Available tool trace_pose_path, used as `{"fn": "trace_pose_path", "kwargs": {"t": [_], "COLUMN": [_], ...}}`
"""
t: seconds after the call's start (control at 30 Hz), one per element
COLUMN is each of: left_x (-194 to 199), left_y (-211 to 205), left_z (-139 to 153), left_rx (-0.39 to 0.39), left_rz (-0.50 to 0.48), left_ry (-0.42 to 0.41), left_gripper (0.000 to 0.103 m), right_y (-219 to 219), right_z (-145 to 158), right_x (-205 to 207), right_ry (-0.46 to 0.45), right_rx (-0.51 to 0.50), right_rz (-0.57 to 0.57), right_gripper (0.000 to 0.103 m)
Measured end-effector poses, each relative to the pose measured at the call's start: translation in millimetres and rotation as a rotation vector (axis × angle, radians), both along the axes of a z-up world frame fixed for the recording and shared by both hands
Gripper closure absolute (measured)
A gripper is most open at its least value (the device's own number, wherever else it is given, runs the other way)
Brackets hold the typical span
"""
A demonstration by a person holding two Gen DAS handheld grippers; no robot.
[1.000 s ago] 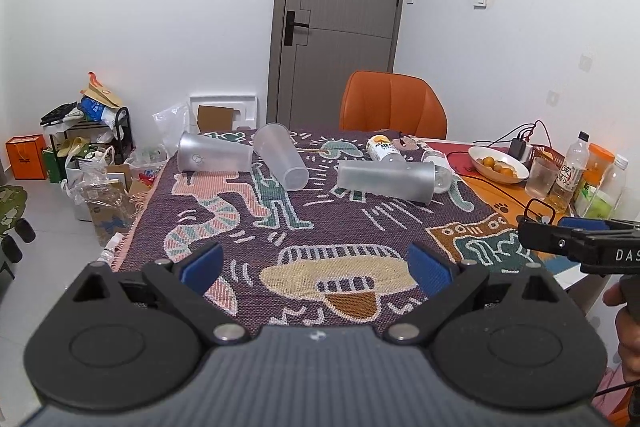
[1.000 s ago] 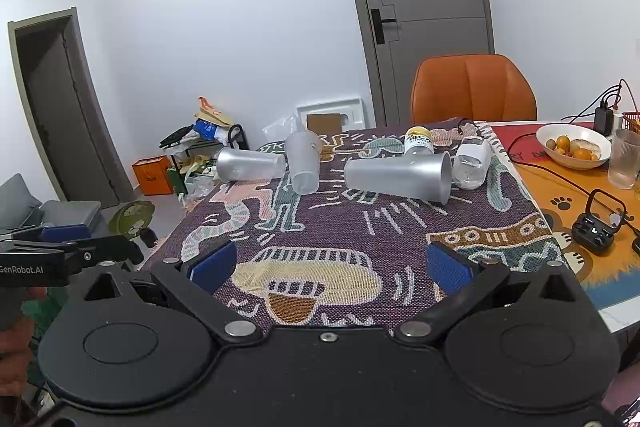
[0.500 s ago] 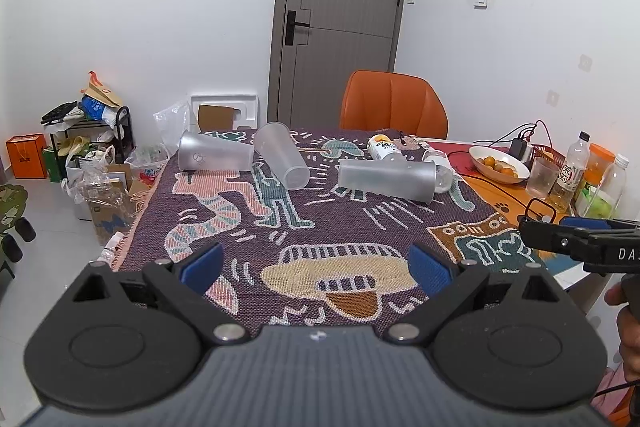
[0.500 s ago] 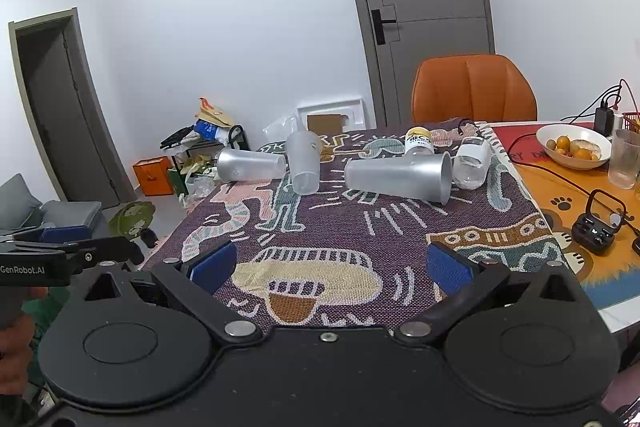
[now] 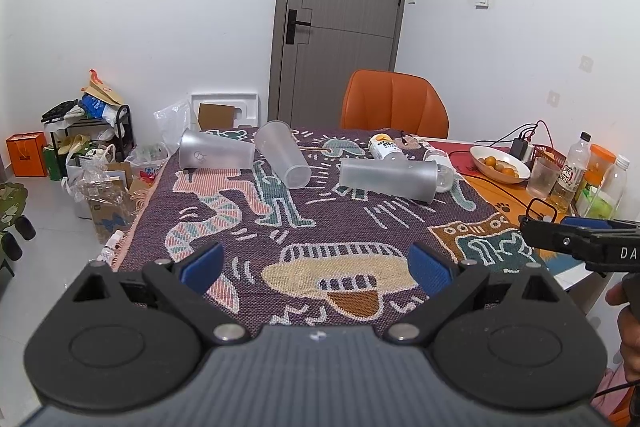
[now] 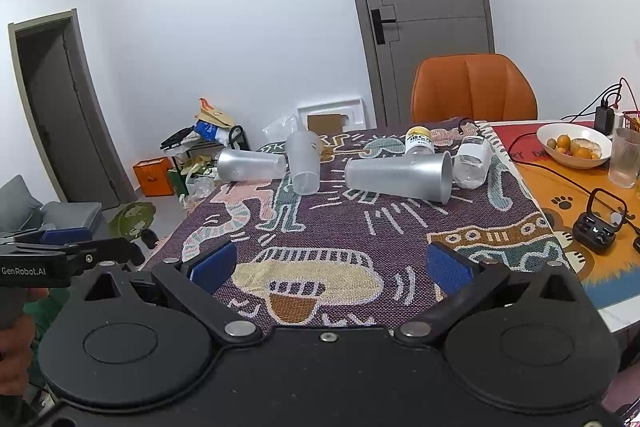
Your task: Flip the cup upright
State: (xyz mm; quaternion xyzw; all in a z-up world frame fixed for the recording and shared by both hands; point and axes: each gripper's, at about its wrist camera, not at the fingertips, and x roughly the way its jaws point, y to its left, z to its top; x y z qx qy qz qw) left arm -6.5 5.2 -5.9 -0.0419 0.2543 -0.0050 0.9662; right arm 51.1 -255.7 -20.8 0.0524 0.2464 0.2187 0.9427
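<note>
Three frosted plastic cups lie on their sides at the far end of the patterned cloth: a left cup [image 5: 214, 155] [image 6: 250, 165], a middle cup [image 5: 283, 159] [image 6: 304, 167], and a right cup [image 5: 387, 179] [image 6: 398, 176]. My left gripper [image 5: 316, 265] is open and empty over the near end of the cloth, far from the cups. My right gripper [image 6: 330, 265] is open and empty, also at the near end. Each gripper shows at the edge of the other's view.
A yellow-capped bottle [image 5: 385, 147] and a clear jar [image 6: 472, 163] lie behind the right cup. A fruit bowl [image 6: 574, 145], a glass [image 6: 624, 163], bottles [image 5: 570, 171], cables and a black case [image 6: 598, 225] sit on the table's right side. An orange chair [image 5: 394, 105] stands beyond.
</note>
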Motion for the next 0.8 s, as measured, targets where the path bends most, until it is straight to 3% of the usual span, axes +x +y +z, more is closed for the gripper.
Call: {"fn": "trace_pose_path", "kwargs": {"t": [0.4,0.8], "left_x": [23,92], "left_y": [1,1], "left_z": [-7,-27], "left_rx": [0.003,-0.04], "left_rz": [0.008,0.002], "left_ry": [0.016,0.056], "left_gripper": [0.005,0.005], "right_y": [2,-9], "right_z": [-6,-24], "right_x": [14,83], "right_ry": [0.015,0.084], "right_rx": [-0.009,-0.023], "right_rz": [0.005,-0.048], "right_gripper": [0.0,0.0]}}
